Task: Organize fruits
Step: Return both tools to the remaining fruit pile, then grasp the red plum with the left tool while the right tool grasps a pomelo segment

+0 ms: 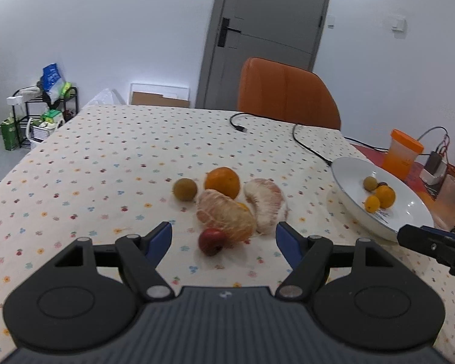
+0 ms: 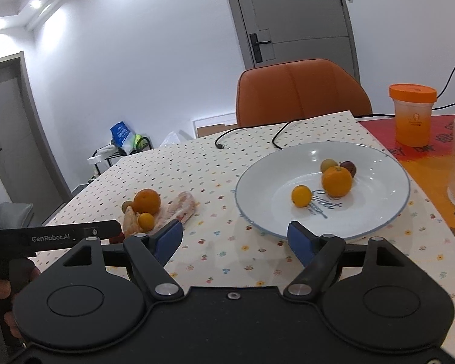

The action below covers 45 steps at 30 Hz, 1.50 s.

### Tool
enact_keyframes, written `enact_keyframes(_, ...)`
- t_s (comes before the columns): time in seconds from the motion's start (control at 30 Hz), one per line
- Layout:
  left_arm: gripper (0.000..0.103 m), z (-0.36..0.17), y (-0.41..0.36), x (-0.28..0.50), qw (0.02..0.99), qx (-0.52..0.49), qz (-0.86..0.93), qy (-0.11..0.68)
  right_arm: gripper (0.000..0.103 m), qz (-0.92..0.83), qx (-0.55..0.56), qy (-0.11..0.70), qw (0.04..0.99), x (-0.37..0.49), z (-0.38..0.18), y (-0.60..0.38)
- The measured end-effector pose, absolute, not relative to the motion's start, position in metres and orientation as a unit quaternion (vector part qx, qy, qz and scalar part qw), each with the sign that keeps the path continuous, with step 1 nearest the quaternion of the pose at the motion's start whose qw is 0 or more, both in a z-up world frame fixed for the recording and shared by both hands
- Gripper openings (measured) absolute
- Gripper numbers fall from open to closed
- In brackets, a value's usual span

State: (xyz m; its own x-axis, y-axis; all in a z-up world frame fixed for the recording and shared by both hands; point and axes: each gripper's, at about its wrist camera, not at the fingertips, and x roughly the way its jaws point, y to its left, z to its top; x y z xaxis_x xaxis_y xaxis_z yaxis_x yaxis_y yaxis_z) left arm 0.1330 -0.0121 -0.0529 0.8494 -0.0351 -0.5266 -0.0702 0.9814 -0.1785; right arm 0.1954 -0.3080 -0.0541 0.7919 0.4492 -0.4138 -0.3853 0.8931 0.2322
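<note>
Hovering with jaws apart and empty, the left gripper [image 1: 223, 236] faces the fruit heap [image 1: 227, 206] on the table, the right gripper [image 2: 235, 236] equally slack before the plate [image 2: 257, 188], and a careless nudge could probably roll the red fruit [image 1: 211, 241] away.

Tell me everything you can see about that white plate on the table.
The white plate is round, shallow and glossy, apparently ceramic, with a thin blue rim line and the dark word "Sweet" printed inside. It lies flat on the dotted tablecloth, right of the loose fruit pile. Inside it are an orange, a small yellow-orange fruit, a greenish-brown fruit and a dark red one. Neither hand-held gripper touches it.
</note>
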Motion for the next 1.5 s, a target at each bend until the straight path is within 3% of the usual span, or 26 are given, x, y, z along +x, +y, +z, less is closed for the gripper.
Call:
enact_keyframes(0.2, 0.068, -0.058, -0.005, 0.133, 0.956, -0.107, 0.011, 0.274, 0.076, 0.233, 0.065, 0.239, 0.940, 0.197, -0.055, -0.298)
enact_keyframes(0.37, 0.051, -0.063, 0.000, 0.136, 0.954, -0.114, 0.006, 0.277, 0.075, 0.243, 0.063, 0.245, 0.936, 0.199, -0.057, -0.289)
enact_keyframes(0.47, 0.045, -0.066, 0.002, 0.139, 0.953, -0.117, 0.006, 0.281, 0.069, 0.256, 0.056, 0.252, 0.932, 0.201, -0.059, -0.281)
enact_keyframes(0.7, 0.043, -0.075, 0.007, 0.148, 0.948, -0.129, 0.002, 0.291, 0.062, 0.277, 0.049, 0.268, 0.922, 0.209, -0.063, -0.262)
enact_keyframes(0.87, 0.021, -0.079, 0.012, 0.153, 0.947, -0.137, -0.003, 0.292, 0.059, 0.287, 0.044, 0.276, 0.916, 0.215, -0.064, -0.251)
enact_keyframes(1.5, 0.021, -0.074, 0.049, 0.137, 0.948, -0.164, 0.048, 0.269, 0.050, 0.349, 0.012, 0.302, 0.887, 0.235, -0.066, -0.187)
